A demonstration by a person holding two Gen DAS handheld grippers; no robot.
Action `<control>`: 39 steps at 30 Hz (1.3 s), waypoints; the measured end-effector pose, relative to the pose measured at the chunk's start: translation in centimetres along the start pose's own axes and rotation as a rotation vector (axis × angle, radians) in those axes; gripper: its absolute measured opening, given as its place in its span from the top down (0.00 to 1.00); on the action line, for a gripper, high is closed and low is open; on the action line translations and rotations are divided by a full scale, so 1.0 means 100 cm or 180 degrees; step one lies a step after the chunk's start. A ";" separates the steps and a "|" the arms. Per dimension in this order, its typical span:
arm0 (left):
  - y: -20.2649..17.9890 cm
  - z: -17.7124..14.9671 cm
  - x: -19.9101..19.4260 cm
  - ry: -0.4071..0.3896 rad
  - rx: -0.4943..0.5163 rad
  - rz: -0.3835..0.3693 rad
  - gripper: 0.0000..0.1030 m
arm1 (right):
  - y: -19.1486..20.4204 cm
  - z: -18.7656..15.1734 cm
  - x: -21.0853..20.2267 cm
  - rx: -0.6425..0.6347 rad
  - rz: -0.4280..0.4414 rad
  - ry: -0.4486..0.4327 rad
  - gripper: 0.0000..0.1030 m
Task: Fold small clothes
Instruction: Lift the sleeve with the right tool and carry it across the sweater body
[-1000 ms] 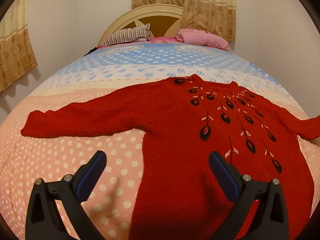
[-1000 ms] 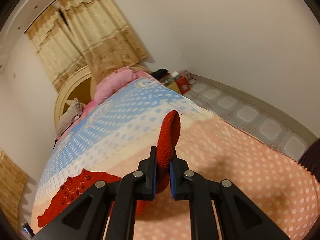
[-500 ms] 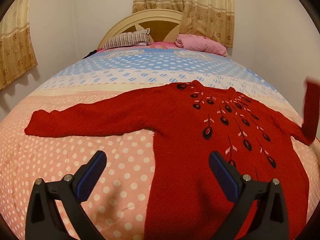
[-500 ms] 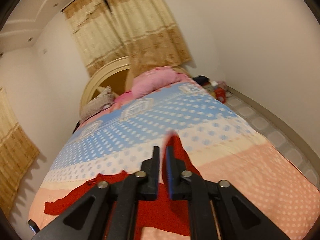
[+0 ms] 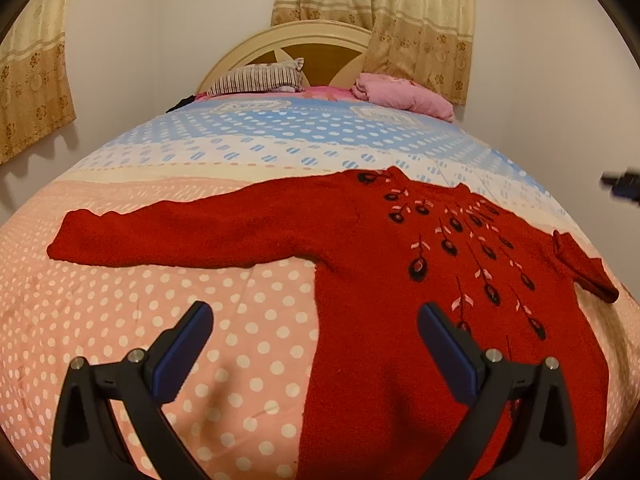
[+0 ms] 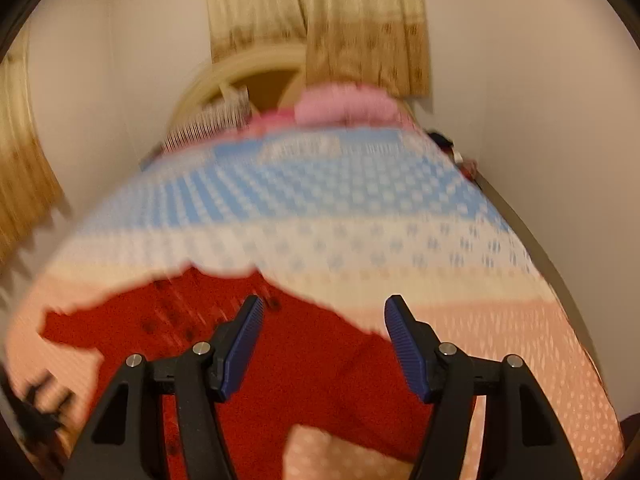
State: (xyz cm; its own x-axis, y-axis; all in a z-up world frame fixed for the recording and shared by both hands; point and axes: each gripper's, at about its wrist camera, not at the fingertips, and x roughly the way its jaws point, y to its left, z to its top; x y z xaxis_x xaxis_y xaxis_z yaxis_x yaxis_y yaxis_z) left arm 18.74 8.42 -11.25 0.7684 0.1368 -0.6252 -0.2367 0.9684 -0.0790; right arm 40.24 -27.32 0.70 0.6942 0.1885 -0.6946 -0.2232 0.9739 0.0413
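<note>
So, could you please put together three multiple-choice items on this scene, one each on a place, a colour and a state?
1. Where does the pink pillow lie?
A. at the head of the bed, by the headboard
B. on the sweater
C. on the floor

2. What colour is the sweater?
A. blue
B. red
C. green

3. How does the right gripper stand?
A. shut on a sleeve
B. shut on nothing
C. open, holding nothing

Answers:
1. A, since it rests beside the striped pillow under the curtain.
2. B, since the knit is red with dark embroidered motifs.
3. C, since its blue pads are wide apart with nothing between them; the left gripper is open too.
</note>
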 end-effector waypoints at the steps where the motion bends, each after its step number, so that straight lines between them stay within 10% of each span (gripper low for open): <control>1: -0.001 -0.001 0.000 0.0003 0.0028 0.0005 0.00 | 0.003 -0.014 0.020 -0.0007 -0.0036 0.0157 0.38; 11: 0.007 -0.002 0.005 0.0075 -0.0030 -0.0008 0.00 | 0.011 -0.069 0.109 -0.0026 -0.0235 0.0786 0.38; 14: 0.009 -0.002 0.006 0.0088 -0.0034 -0.0003 0.00 | 0.000 -0.077 0.120 0.0062 -0.0328 0.0822 0.69; 16: 0.011 -0.001 0.005 0.0088 -0.0066 -0.0022 0.00 | -0.011 -0.075 0.115 0.0146 -0.0304 0.0745 0.91; 25: 0.026 0.004 0.000 0.0055 -0.0220 -0.0052 0.00 | 0.002 -0.018 0.034 0.0143 0.0014 0.0082 0.93; 39: 0.036 0.009 -0.001 0.0045 -0.0278 -0.0037 0.00 | 0.144 0.062 -0.047 -0.0366 0.0694 -0.0618 0.93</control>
State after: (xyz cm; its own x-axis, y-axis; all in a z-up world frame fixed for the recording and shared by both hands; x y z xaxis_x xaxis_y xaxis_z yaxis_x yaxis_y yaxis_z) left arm 18.37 12.03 -10.82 0.7631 0.1221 -0.6346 -0.2792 0.9479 -0.1533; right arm 38.02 -13.35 9.02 0.7367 0.4226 -0.5278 -0.4493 0.8893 0.0850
